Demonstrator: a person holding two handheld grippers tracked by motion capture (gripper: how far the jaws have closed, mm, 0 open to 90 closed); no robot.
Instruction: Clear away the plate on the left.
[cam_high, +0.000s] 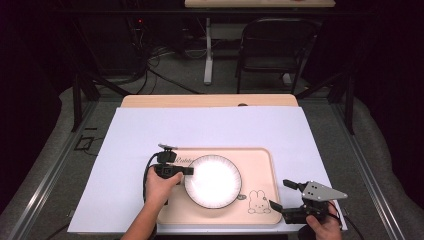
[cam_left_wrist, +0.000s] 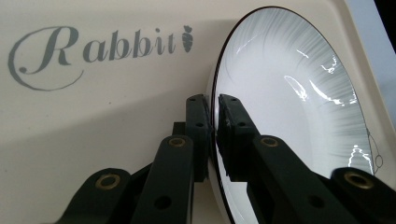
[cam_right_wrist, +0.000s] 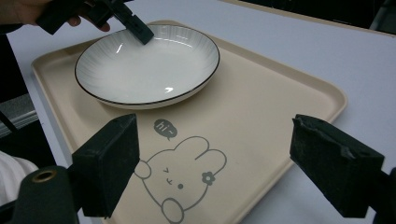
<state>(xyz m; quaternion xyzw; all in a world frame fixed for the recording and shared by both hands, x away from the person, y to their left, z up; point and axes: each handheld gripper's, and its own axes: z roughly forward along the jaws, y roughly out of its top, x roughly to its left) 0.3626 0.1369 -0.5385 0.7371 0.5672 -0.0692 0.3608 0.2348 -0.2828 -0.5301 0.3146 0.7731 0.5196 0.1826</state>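
one plate (cam_high: 213, 181) sat on the tray (cam_high: 260, 165), left gripper (cam_left_wrist: 215, 126) clamped on its nine o'clock rim; right gripper (cam_right_wrist: 224, 163) waited with jaws apart; whether it was being set down or lifted was unclear.

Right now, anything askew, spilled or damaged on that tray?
Nothing stands out. The plate sits whole and empty on the tray, no chips or spills showing. The left gripper is shut on its rim, one jaw inside and one outside. The right gripper is open near the tray's rabbit corner.
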